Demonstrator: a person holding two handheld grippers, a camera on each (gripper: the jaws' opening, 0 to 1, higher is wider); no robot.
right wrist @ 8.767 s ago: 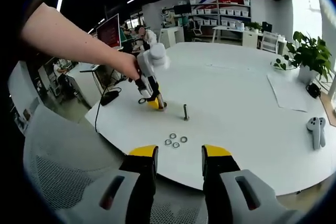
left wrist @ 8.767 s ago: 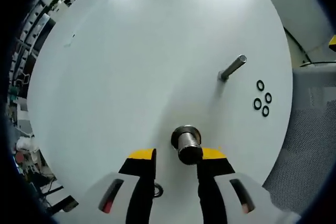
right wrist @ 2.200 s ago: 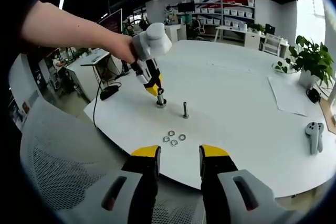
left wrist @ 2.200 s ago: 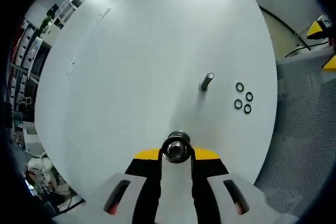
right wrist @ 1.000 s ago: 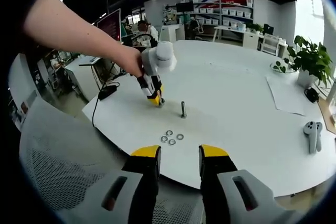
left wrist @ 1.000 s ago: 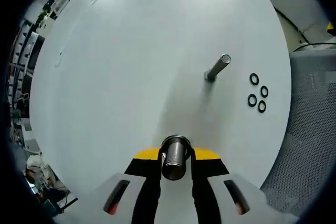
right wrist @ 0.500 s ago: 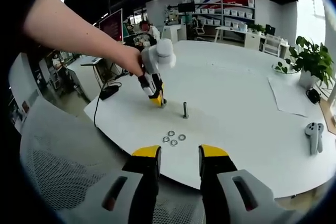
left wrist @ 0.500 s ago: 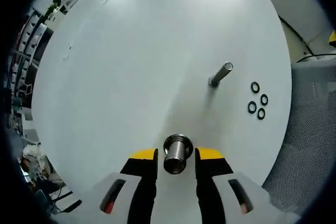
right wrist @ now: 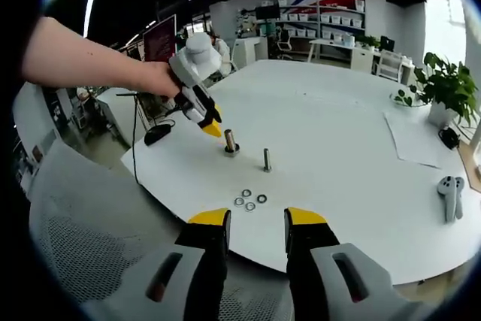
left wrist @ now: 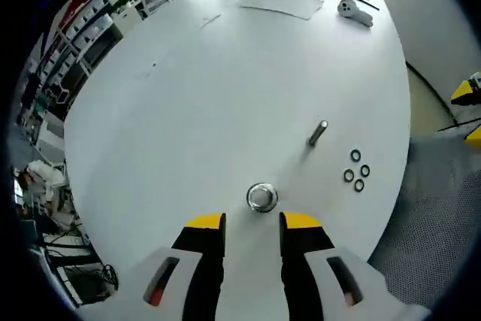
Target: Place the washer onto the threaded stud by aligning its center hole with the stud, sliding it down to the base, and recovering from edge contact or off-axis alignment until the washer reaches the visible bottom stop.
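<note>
A thick threaded stud [left wrist: 261,198] stands upright on the white round table [left wrist: 188,110], seen end-on just beyond my left gripper [left wrist: 252,223], which is open and holds nothing. In the right gripper view the same stud [right wrist: 230,143] has a wider base, and the left gripper [right wrist: 210,127], held by a hand, hovers up and to the left of it. A thinner stud [left wrist: 318,132] [right wrist: 266,159] stands close by. Several loose washers [left wrist: 356,174] [right wrist: 250,201] lie near the table edge. My right gripper [right wrist: 256,219] is open, off the table's near edge.
A sheet of paper [right wrist: 409,133], a white controller [right wrist: 449,197] and a potted plant [right wrist: 443,77] sit on the table's far side. A mesh chair [right wrist: 90,246] stands at the near edge. Desks and shelves fill the room behind.
My left gripper, shut on the thick stud a second ago, has opened and lifted up and away. The stud stays standing on the table. The right gripper has barely moved.
</note>
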